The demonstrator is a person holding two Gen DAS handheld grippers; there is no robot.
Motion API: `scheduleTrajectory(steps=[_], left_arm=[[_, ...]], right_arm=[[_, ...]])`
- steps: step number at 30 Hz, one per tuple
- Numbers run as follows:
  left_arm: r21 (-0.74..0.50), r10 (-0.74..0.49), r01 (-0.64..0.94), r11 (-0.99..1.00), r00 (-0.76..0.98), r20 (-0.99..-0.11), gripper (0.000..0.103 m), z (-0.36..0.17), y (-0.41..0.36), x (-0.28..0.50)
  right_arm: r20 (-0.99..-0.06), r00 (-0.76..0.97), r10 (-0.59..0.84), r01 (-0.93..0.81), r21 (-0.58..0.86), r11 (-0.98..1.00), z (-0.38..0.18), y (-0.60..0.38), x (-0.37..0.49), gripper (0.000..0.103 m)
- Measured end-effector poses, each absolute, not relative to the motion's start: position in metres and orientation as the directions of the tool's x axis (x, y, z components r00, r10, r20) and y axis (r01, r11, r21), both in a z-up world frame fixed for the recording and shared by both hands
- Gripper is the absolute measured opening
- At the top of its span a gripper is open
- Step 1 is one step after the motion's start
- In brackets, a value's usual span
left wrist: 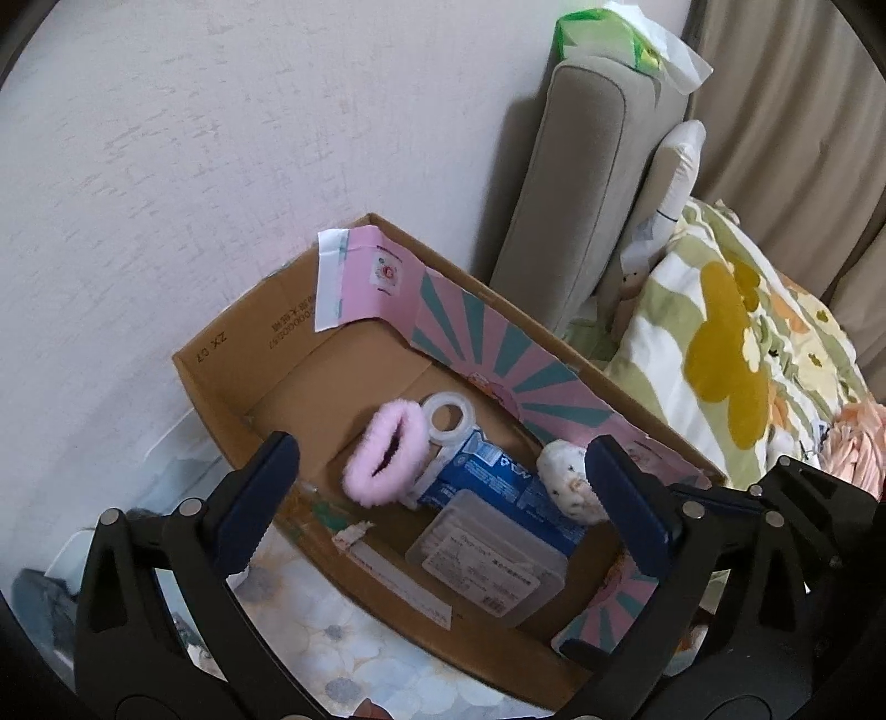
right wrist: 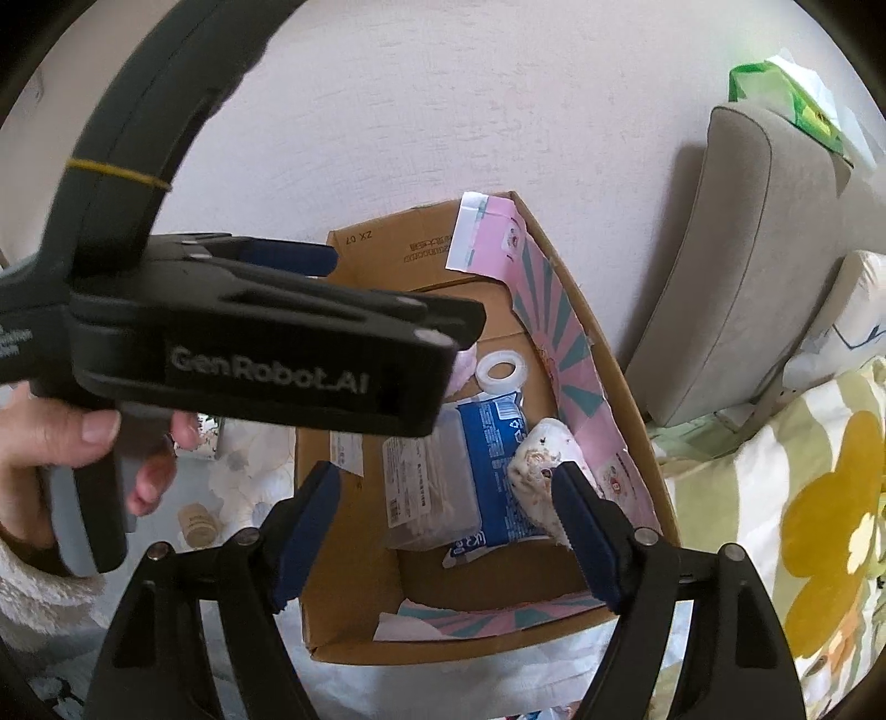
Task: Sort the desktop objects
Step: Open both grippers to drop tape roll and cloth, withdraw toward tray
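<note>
A cardboard box [left wrist: 232, 354] stands against the wall and holds a fluffy pink scrunchie [left wrist: 385, 457], a clear tape roll [left wrist: 447, 418], a blue packet [left wrist: 498, 476], a clear plastic case [left wrist: 487, 565] and a white speckled soft item [left wrist: 570, 482]. My left gripper [left wrist: 440, 512] is open and empty above the box. In the right wrist view the box [right wrist: 354, 554], tape roll [right wrist: 501, 372], blue packet [right wrist: 498, 459], clear case [right wrist: 429, 487] and speckled item [right wrist: 545, 459] show below. My right gripper [right wrist: 446, 531] is open and empty above them. The left gripper body [right wrist: 266, 360] crosses that view.
A pink and teal printed sheet [left wrist: 498, 354] lines the box's right wall. A grey sofa arm [left wrist: 576, 194] with a green tissue pack [left wrist: 609, 39] stands to the right, beside a floral blanket [left wrist: 731, 354]. A small cork-like cylinder [right wrist: 196, 523] lies on the floral cloth to the left of the box.
</note>
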State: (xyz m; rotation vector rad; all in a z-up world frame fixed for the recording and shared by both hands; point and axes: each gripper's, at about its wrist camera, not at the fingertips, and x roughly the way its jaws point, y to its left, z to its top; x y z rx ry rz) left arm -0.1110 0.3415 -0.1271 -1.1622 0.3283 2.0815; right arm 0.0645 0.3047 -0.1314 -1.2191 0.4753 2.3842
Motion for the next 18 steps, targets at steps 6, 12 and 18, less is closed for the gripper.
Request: scheduleTrajectory(steps=[6,12,18], left_arm=[[-0.104,0.464,-0.691,-0.716,-0.359,-0.810,0.103,-0.106,0.318,-0.102],[-0.021,0.437,-0.683,-0.730,-0.443,-0.783,0.103,-0.082,0.298,-0.096],[0.080,0.403,-0.656,-0.751,-0.551,-0.731,0.103,-0.055,0.269,-0.080]], right_arm=[[-0.820,-0.519,0.242,-0.521,0.079,-0.850,-0.125,0.298,0.061,0.075],[-0.810,-0.528,0.255,-0.522,0.073,-0.850,-0.109,0.292,0.061,0.075],[-0.791,-0.535,0.296,-0.515,0.028,-0.857,-0.085,0.284,0.051,0.075]])
